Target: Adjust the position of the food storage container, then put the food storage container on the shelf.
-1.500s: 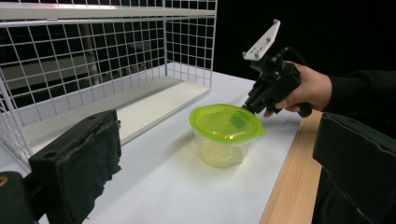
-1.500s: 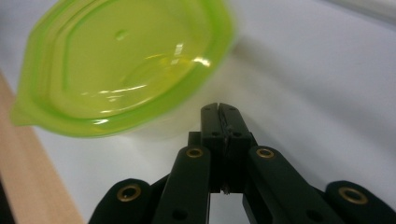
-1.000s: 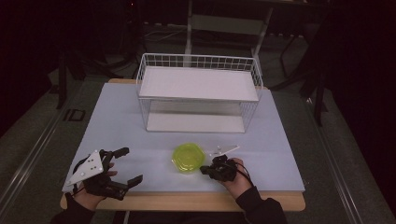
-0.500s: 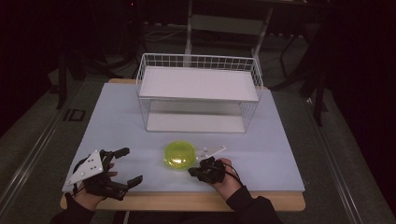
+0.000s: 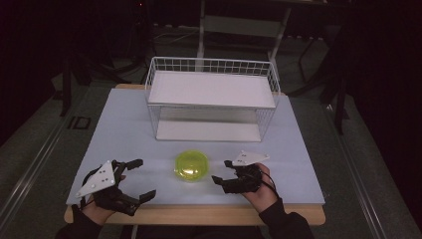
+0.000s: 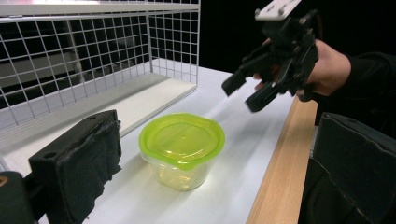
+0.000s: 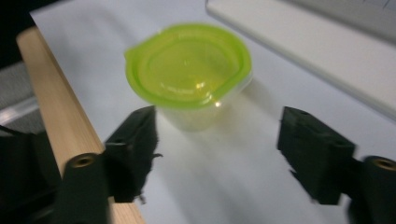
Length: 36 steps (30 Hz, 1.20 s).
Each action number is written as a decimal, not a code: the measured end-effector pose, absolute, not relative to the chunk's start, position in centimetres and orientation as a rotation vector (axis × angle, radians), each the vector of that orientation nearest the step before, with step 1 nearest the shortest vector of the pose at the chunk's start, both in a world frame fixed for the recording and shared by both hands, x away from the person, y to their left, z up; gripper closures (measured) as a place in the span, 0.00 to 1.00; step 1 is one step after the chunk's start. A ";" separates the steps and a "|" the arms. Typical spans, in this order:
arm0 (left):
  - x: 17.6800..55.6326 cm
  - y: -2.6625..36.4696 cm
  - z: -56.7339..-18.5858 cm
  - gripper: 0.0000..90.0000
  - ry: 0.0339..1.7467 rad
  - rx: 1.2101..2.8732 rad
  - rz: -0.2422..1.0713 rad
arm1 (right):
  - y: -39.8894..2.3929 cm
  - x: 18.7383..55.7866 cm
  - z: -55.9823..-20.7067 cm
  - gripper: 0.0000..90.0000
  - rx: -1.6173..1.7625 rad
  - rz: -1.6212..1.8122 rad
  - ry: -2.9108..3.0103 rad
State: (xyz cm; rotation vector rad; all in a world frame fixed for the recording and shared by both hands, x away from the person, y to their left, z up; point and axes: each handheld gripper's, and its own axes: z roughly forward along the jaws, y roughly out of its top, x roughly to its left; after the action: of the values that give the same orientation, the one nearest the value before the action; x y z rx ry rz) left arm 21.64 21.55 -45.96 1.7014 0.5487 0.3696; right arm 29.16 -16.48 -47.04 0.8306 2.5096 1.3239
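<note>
High view: I am watching the lidded green container sitting at table centre-front, with my right gripper lying just beside it at 3 o'clock, jaws wide, nearer than the spread-open left gripper at 8 o'clock.

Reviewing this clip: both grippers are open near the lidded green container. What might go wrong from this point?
1. The right gripper is open beside the container, not around it. A low or off-centre close may push the light tub across the smooth table instead of gripping it.
2. Squeezing the thin clear wall could pop the green lid.
3. The wire rack stands just behind, so a lift forward might clip its front edge.
</note>
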 end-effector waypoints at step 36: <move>30.0 16.8 -47.2 0.14 0.979 1.771 0.051 | -14.2 35.0 -46.5 0.35 1.278 1.392 2.553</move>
State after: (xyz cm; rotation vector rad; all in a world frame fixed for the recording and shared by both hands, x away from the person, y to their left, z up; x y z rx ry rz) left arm 29.97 16.80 -47.24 1.7712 0.9789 0.0513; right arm 35.04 -14.23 -46.49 1.2781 2.5533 1.3922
